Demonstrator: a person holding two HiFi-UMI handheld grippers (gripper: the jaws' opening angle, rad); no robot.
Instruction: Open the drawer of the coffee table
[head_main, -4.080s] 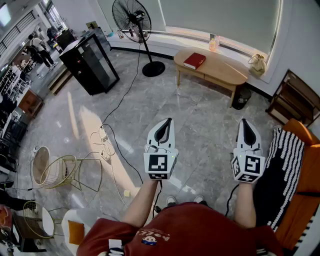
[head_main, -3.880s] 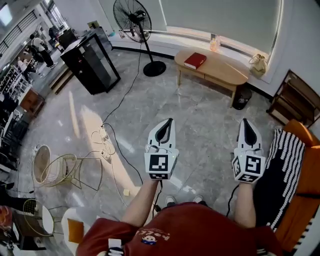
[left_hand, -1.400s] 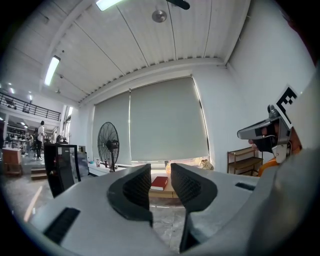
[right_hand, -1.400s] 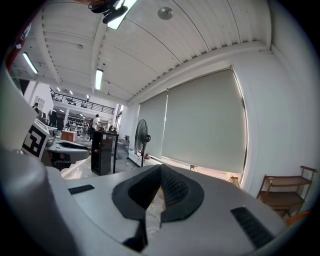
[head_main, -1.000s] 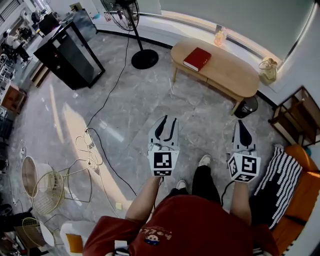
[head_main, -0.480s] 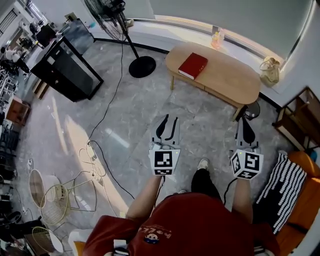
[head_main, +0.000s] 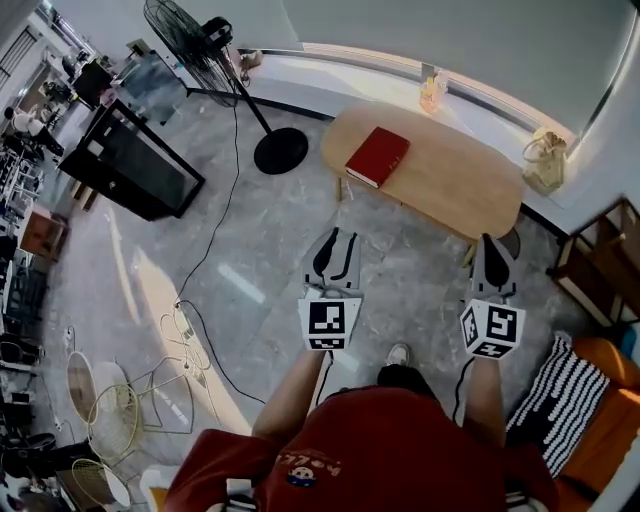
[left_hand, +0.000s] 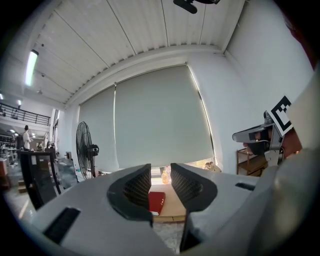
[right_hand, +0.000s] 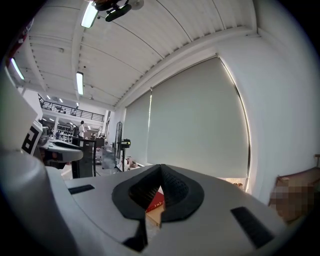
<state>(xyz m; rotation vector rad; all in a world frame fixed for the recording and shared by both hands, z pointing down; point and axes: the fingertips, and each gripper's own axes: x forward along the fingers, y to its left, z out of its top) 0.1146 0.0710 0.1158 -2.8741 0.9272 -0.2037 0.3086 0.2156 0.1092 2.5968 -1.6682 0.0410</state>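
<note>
Grey floor (head_main: 250, 250); table (head_main: 450, 185) bearing book (head_main: 377, 157). Left gripper (head_main: 335, 236): jaws apart, empty. Right gripper (head_main: 493, 242): jaws together.

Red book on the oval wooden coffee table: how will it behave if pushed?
The red rectangular book lies flat on the oval wooden coffee table, so it likely slides rather than tips. Looks thick-covered, so probably stiff.

You hold both claws out ahead, level, side by side and well apart. Your left claw (head_main: 334, 245): jaws parted, nothing between them. Your right claw (head_main: 492, 250): jaws closed tip to tip, empty. Your bare forearms (head_main: 293, 395) run straight behind them.
</note>
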